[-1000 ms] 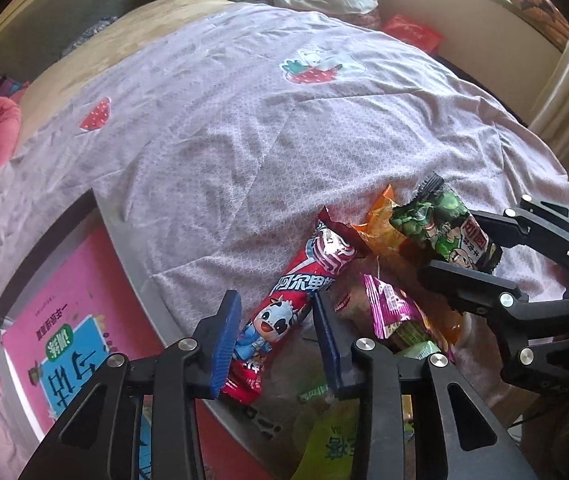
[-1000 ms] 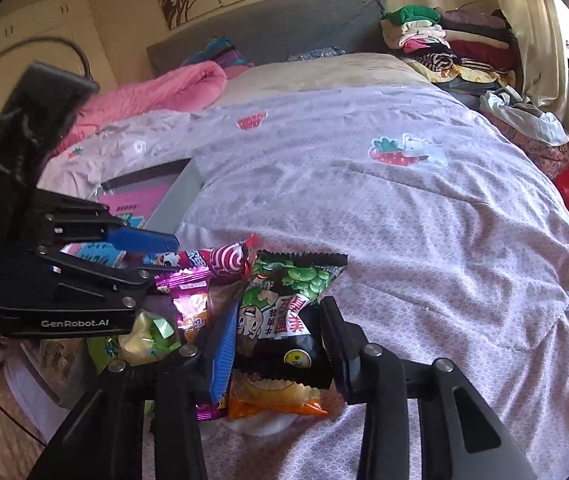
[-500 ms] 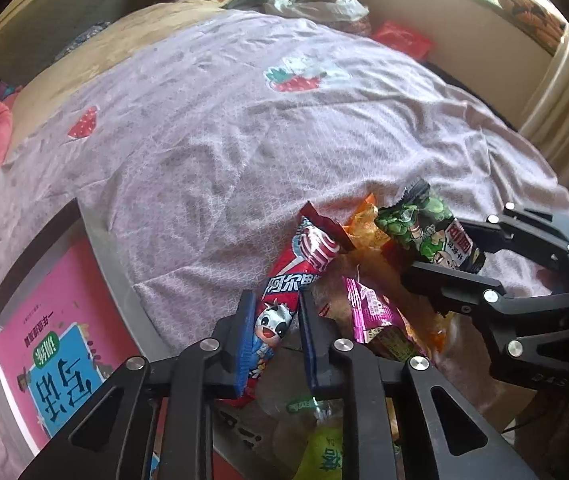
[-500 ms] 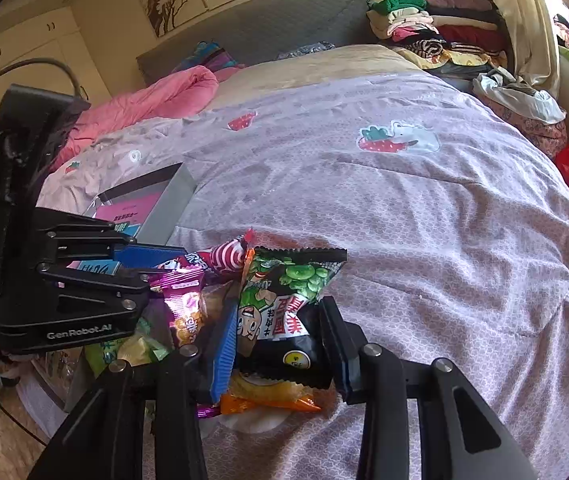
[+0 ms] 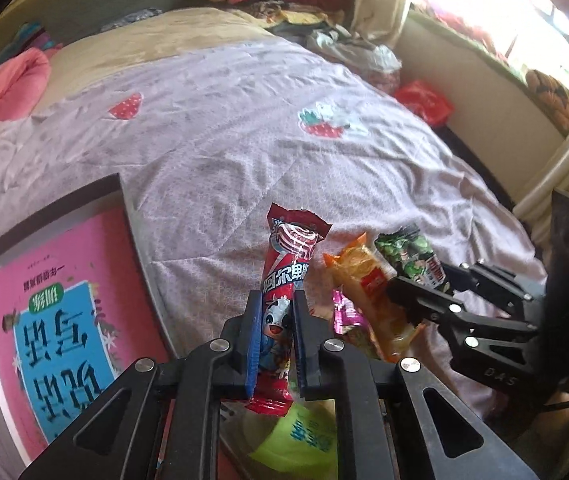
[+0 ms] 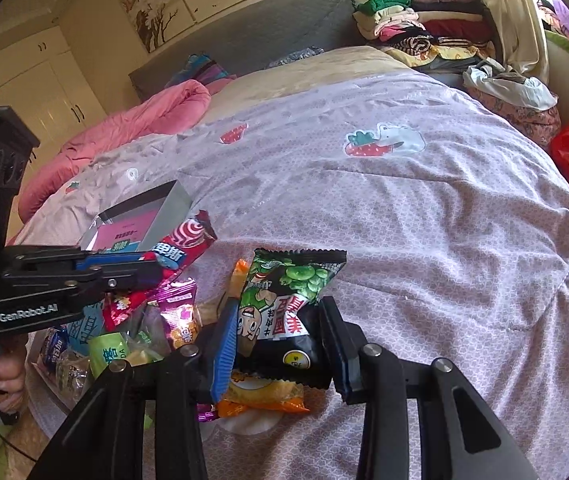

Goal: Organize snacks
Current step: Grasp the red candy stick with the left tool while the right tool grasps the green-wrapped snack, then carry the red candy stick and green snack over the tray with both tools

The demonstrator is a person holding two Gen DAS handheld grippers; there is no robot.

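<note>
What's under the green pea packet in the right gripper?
Under the green pea packet lies an orange packet on the bedspread, mostly covered; only its lower edge and an upper corner show.

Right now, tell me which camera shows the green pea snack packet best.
The right wrist view: the green pea packet faces the lens, printed front readable, clamped by the right gripper. The left wrist view shows that packet only small and at an angle, partly hidden behind the black fingers holding it.
</note>
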